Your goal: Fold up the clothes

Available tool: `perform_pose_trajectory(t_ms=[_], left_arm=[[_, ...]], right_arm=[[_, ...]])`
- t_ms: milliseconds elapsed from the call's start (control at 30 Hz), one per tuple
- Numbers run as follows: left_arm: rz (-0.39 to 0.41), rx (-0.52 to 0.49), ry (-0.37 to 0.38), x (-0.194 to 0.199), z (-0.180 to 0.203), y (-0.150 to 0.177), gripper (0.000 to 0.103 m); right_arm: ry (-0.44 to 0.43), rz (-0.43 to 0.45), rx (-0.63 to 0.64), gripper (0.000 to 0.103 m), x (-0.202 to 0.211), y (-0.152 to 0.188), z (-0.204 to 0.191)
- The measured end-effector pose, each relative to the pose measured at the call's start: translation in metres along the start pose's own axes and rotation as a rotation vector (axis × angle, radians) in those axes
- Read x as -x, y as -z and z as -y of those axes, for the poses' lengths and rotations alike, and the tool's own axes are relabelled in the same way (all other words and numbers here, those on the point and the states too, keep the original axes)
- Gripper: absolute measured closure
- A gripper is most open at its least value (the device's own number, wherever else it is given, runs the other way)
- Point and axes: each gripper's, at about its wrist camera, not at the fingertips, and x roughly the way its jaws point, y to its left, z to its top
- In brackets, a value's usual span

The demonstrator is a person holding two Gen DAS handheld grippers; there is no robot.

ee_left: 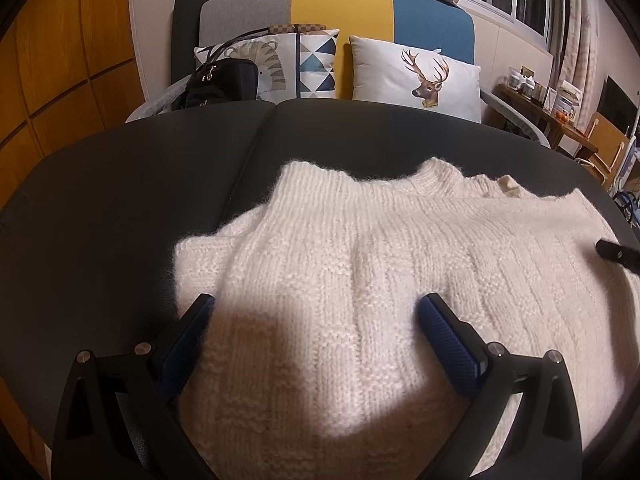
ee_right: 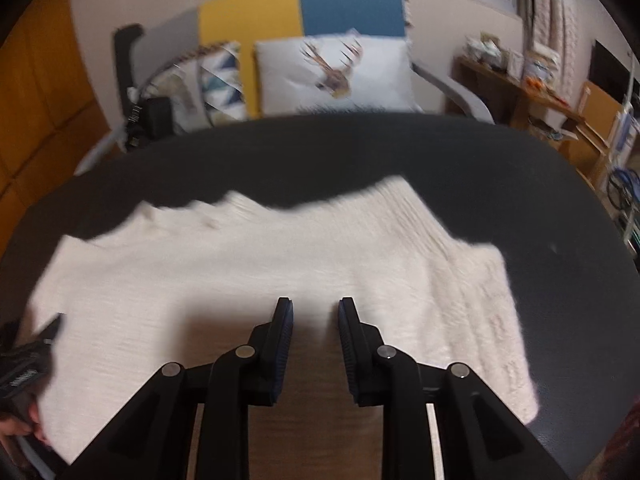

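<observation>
Dark grey table [ee_left: 132, 184] fills the foreground, and on it lies the cream knitted sweater [ee_left: 360, 264], spread flat with its ribbed collar toward the far edge. Left gripper [ee_left: 316, 308] hangs right over the sweater's near part, its 2 blue-padded fingers [ee_left: 448, 336] set wide apart with nothing between them but the knit below; whether the tips touch the wool can't be told. Over on the right wrist view, blurred, the right gripper [ee_right: 315, 312] sits above the sweater [ee_right: 240, 264] too, its 2 fingers [ee_right: 284, 332] drawn close but with a clear gap, and no fabric pinched in that gap. Its dark tip also pokes in at the right edge of the left view, over the sweater's edge. At the lower left of the right view, a hand [ee_right: 24, 424] shows beside the other tool. Past the table: a sofa [ee_left: 348, 8] in grey, yellow and blue panels, a white pillow with a deer head [ee_left: 420, 76], a pillow with triangles [ee_left: 316, 64], and a black handbag [ee_left: 224, 84] at the left. Wooden shelves [ee_left: 540, 108] with clutter stand at the right.
</observation>
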Motion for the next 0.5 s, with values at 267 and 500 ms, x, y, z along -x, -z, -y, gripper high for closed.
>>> perform_pose_trajectory(t_ms=[267, 500], left_arm=[[-0.013, 0.024, 0.044, 0.0, -0.006, 0.0, 0.001], [-0.014, 0.122, 0.054, 0.025, -0.032, 0.002, 0.001]], right_arm=[[-0.014, 0.013, -0.039, 0.078, -0.004, -0.001, 0.016], [-0.122, 0.026, -0.082, 0.076, 0.036, 0.015, 0.028]])
